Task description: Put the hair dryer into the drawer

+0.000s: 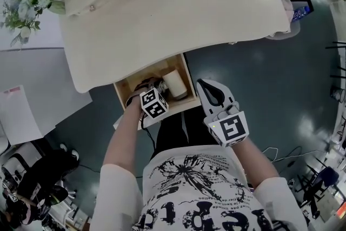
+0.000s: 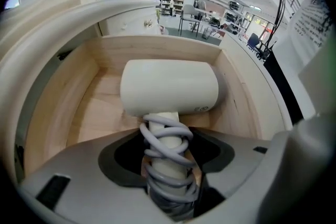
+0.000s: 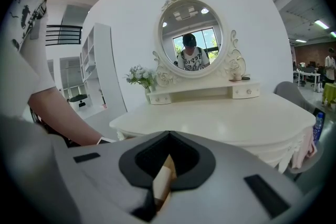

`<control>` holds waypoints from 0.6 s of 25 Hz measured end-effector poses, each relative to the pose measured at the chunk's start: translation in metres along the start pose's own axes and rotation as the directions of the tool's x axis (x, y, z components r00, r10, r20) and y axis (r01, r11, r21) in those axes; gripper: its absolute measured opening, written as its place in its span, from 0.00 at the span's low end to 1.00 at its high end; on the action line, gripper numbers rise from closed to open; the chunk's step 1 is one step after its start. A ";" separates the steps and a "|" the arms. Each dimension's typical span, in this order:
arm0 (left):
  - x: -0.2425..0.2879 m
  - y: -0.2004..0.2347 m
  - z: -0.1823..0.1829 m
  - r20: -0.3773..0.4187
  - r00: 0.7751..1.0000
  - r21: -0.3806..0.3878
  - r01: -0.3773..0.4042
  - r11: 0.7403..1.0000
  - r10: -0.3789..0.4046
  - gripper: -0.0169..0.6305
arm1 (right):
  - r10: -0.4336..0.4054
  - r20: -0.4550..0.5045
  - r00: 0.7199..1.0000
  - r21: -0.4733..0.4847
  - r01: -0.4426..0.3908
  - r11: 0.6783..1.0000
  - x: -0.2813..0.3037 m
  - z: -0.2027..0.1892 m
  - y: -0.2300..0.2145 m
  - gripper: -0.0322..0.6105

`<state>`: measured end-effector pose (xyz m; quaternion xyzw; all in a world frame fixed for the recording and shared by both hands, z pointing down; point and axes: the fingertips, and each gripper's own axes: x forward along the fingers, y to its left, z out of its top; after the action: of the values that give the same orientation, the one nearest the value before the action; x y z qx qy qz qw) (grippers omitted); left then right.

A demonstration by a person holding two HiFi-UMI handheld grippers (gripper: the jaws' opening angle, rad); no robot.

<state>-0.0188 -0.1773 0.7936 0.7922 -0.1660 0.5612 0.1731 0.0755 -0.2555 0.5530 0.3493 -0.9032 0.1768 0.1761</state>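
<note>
The white hair dryer point(image 2: 169, 86) lies inside the open wooden drawer point(image 2: 92, 107), its barrel crosswise near the back wall. Its handle, wrapped in grey cord point(image 2: 167, 157), points back toward me. My left gripper point(image 2: 169, 176) is shut on that wrapped handle. In the head view the left gripper point(image 1: 148, 87) reaches into the drawer point(image 1: 123, 90) beside the hair dryer point(image 1: 175, 84). My right gripper point(image 1: 206, 87) hovers just right of the drawer, outside it. In its own view the right gripper point(image 3: 164, 178) is shut with nothing held.
The drawer hangs open under the cream dressing table point(image 1: 178, 8), whose curved front edge overhangs it. Flowers point(image 1: 30, 2) and an oval mirror point(image 3: 190, 39) stand at the table's back. A white sheet point(image 1: 21, 111) lies left on the dark floor, cables point(image 1: 286, 151) right.
</note>
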 end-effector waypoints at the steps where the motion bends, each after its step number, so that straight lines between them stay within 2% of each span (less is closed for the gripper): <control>1: -0.001 0.000 0.000 -0.007 1.000 -0.001 0.003 1.000 -0.003 0.43 | 0.003 -0.002 1.000 -0.002 -0.003 1.000 -0.001 0.000 0.001 0.06; 5: -0.017 0.003 0.006 -0.003 1.000 -0.018 -0.001 1.000 0.001 0.46 | 0.009 0.007 1.000 -0.005 -0.009 1.000 -0.004 0.008 0.004 0.06; 8: -0.040 0.006 0.016 0.056 0.998 -0.032 -0.037 0.999 0.039 0.43 | 0.015 0.022 1.000 -0.013 -0.015 1.000 -0.006 0.017 0.009 0.06; 10: -0.058 0.010 0.022 0.109 0.991 -0.082 -0.069 0.994 0.078 0.34 | 0.025 0.030 0.999 -0.026 -0.024 0.999 -0.006 0.023 0.013 0.06; 13: -0.087 0.014 0.028 0.174 0.973 -0.165 -0.121 0.979 0.150 0.11 | 0.041 0.042 0.998 -0.047 -0.039 0.998 -0.008 0.032 0.022 0.06; 15: -0.107 0.013 0.032 0.212 0.959 -0.201 -0.148 0.968 0.190 0.07 | 0.051 0.055 0.997 -0.057 -0.048 0.997 -0.011 0.041 0.028 0.06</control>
<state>-0.0318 -0.1967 0.6834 0.8152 -0.3031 0.4609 0.1762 0.0562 -0.2482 0.5066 0.3266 -0.9208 0.1459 0.1557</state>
